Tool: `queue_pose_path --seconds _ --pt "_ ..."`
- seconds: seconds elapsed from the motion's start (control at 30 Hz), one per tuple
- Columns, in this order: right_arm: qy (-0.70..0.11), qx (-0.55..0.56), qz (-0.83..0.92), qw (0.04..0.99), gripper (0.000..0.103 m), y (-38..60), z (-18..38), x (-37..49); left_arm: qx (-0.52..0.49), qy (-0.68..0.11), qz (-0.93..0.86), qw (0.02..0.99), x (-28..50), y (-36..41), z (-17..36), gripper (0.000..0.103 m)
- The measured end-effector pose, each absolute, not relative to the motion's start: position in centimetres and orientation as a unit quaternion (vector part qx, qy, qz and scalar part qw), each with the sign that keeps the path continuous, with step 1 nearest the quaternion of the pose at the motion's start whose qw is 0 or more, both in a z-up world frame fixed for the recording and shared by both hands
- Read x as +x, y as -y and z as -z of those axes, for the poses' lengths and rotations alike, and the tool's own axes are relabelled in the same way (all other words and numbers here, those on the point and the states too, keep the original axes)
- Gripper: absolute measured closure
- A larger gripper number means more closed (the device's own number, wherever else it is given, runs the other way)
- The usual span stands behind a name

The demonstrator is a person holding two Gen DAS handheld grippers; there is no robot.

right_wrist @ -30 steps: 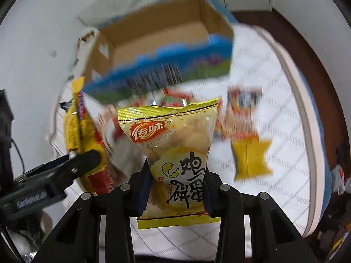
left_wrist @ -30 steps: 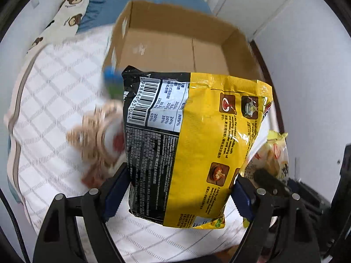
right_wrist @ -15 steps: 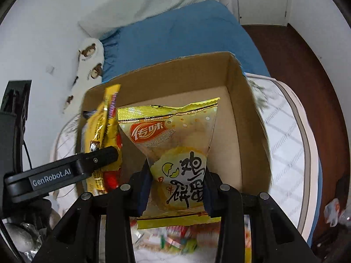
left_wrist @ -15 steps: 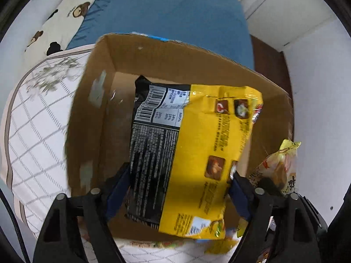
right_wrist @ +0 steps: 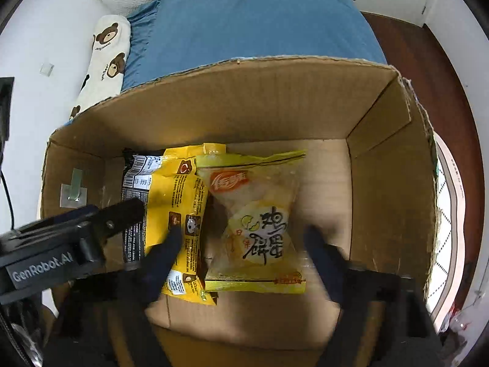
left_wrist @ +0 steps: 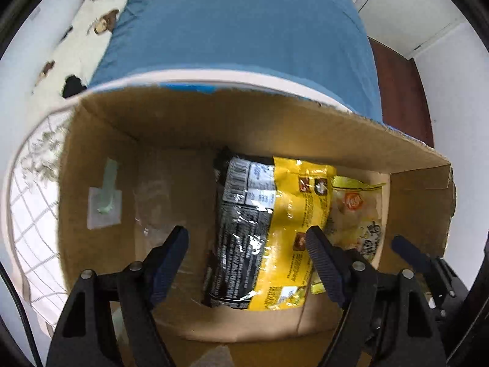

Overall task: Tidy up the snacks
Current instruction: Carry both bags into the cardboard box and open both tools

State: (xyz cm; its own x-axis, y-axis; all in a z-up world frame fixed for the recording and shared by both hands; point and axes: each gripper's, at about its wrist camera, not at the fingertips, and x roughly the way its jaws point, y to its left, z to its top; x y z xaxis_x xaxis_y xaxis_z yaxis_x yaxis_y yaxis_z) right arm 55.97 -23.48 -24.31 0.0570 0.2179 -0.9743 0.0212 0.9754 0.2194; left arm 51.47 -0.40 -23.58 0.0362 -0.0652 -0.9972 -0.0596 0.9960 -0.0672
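Lying in the cardboard box (right_wrist: 382,183) (side by side): noodle packet (right_wrist: 180,202), cracker bag (right_wrist: 256,214).

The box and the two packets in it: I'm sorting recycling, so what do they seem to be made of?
The box looks like plain brown corrugated cardboard, matte, with ragged cut rims. The yellow and black packet seems to be glossy printed plastic film, perhaps foil-lined: it shows sharp glare and creases. The pale yellow packet seems to be thinner plastic film, partly see-through, with crimped serrated end seals.
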Motion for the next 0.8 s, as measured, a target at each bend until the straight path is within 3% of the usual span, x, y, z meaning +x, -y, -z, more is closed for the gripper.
queue_pose_path --seconds 0.27,0.8 --pt "-0.676 0.085 -0.068 0.729 0.012 23.7 23.1 54.6 -0.039 -0.660 0.011 0.750 49.2 0.6 21.2 0.024" --pt "-0.599 0.059 -0.059 0.796 0.012 23.8 14.5 46.0 -0.003 -0.551 0.026 0.834 39.9 0.5 12.9 0.024"
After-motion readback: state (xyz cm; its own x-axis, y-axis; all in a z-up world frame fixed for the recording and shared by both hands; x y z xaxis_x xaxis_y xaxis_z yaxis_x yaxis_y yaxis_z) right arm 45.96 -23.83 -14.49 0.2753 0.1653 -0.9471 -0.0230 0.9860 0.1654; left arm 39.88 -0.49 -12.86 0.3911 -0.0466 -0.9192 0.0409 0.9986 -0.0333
